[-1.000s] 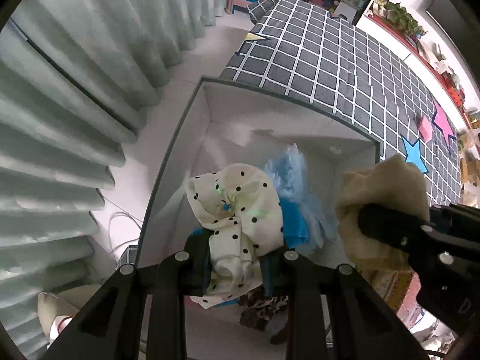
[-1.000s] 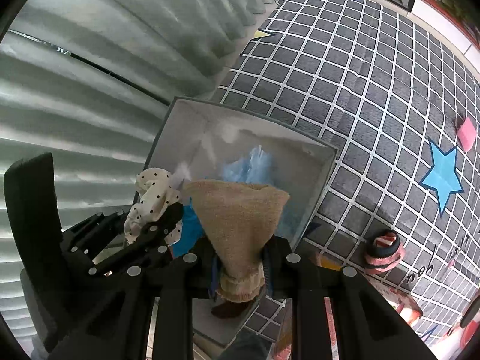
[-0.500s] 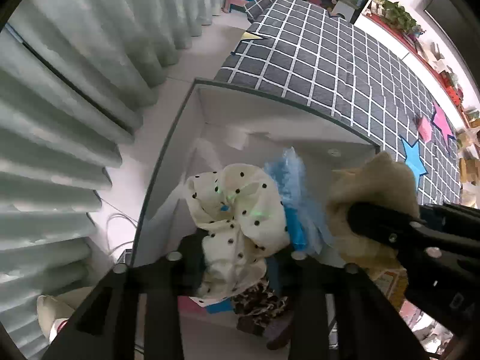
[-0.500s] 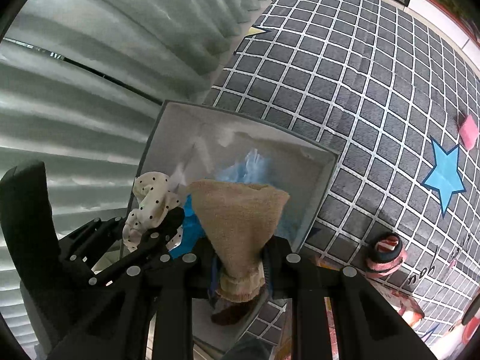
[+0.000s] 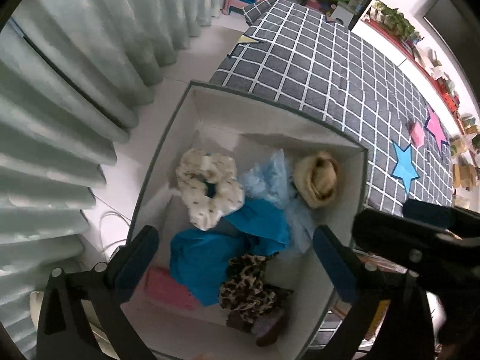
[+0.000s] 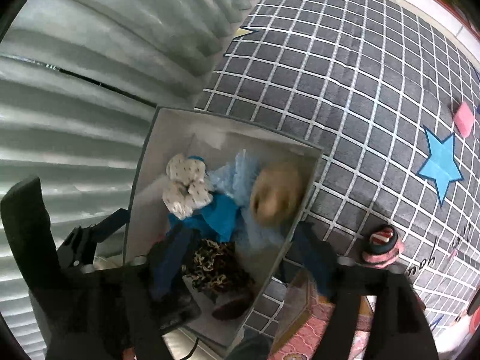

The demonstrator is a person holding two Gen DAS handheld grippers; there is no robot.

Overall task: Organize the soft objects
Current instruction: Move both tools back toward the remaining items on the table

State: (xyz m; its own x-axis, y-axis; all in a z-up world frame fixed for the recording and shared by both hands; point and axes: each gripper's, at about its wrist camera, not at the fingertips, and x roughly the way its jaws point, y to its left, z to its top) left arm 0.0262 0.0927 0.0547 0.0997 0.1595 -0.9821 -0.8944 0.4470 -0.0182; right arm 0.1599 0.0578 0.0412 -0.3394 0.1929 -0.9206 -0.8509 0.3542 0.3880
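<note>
Both tongs have just been opening and now stand wide with nothing between them. The left tongs (image 5: pixel 234 249) hang over the white box (image 5: pixel 270 114), and the spotted scrunchie (image 5: pixel 210 186) lies inside it, by the far left wall. The right tongs (image 6: pixel 240 258) hang over the box too; the tan cloth (image 6: pixel 276 192) looks blurry, maybe still falling, by the right wall. More soft things lie outside the box on the checked rug (image 6: pixel 345 75), nearer the right tongs.
</note>
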